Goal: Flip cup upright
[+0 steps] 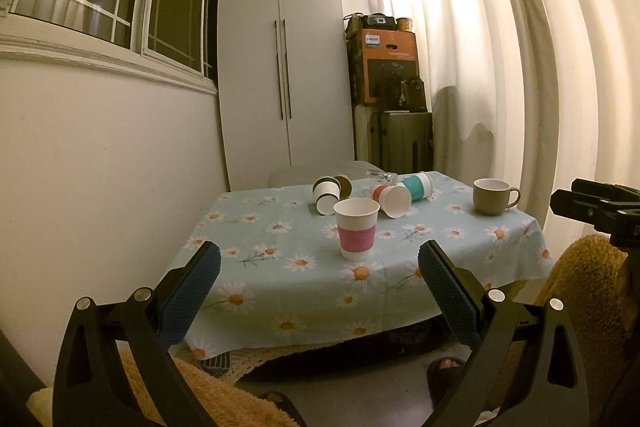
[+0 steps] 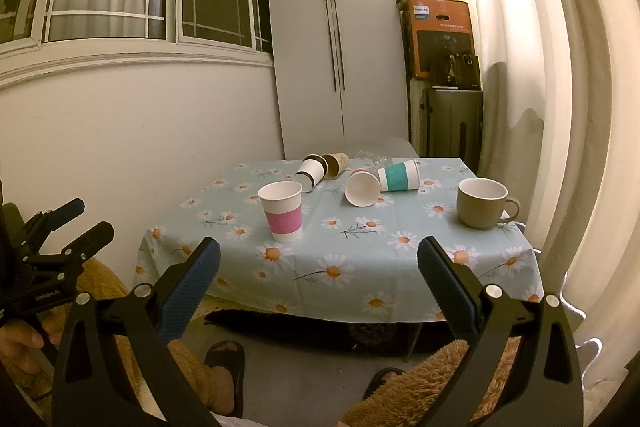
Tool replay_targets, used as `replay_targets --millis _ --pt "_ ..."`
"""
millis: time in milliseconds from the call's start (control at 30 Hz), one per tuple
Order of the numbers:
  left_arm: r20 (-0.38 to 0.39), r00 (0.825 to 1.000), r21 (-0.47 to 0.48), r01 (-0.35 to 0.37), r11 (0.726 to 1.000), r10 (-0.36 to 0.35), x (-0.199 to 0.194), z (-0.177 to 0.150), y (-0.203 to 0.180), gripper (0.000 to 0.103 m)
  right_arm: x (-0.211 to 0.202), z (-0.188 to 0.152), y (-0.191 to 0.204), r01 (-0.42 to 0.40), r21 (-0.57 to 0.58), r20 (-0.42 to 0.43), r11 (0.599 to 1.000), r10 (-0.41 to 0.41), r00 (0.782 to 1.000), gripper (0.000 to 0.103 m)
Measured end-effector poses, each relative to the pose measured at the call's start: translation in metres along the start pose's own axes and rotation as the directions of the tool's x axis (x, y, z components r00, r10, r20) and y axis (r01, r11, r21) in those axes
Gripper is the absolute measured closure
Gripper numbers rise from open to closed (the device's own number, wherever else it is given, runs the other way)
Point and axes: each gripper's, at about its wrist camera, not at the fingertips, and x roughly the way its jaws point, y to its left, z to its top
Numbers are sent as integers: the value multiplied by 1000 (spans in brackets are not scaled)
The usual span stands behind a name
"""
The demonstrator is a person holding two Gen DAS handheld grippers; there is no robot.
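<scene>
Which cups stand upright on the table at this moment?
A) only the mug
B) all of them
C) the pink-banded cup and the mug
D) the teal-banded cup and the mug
C: the pink-banded cup and the mug stand with their mouths up, while the teal-banded cup and the other paper cups lie on their sides.

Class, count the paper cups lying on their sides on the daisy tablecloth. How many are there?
4, all toward the far edge: a white-and-black cup, a brown cup beside it, an orange-banded cup mid-table, and a teal-banded cup behind that. Others may be hidden behind them.
</scene>
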Motion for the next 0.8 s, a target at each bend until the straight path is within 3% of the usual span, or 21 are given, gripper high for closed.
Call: replay_targets --millis 800 --pt "-5 1000 2 -4 1000 4 0 1 1 6 0 -1 -1 1 -1 -2 1000 -1 1000 5"
